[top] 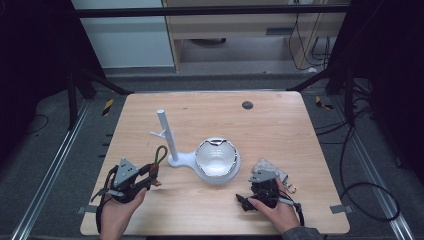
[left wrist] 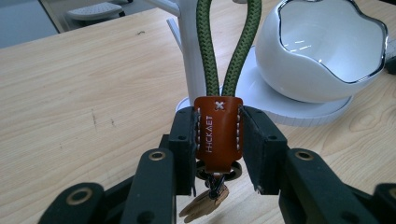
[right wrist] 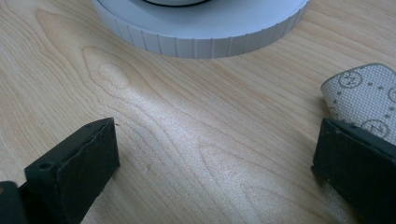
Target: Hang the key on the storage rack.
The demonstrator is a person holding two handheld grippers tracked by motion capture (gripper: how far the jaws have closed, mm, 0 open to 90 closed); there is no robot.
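Observation:
My left gripper (left wrist: 218, 144) is shut on the brown leather tab (left wrist: 218, 126) of a keychain. Its green rope loop (left wrist: 231, 51) rises ahead of the jaws, close to the post of a white stand (left wrist: 194, 70). A small wooden charm (left wrist: 205, 207) hangs under the tab. In the high view the left gripper (top: 151, 178) sits left of the white stand (top: 166, 132), with the rope loop (top: 160, 154) just beside the post. My right gripper (top: 252, 194) rests at the front right, and in its own view the right gripper (right wrist: 215, 154) stands open over bare wood.
A white bowl (top: 217, 159) with a shiny wavy rim sits on the stand's round base (right wrist: 201, 32). A patterned grey pouch (top: 270, 167) lies by my right gripper, the pouch (right wrist: 369, 95) touching the edge of one jaw. A metal ring (top: 291, 189) lies beside it.

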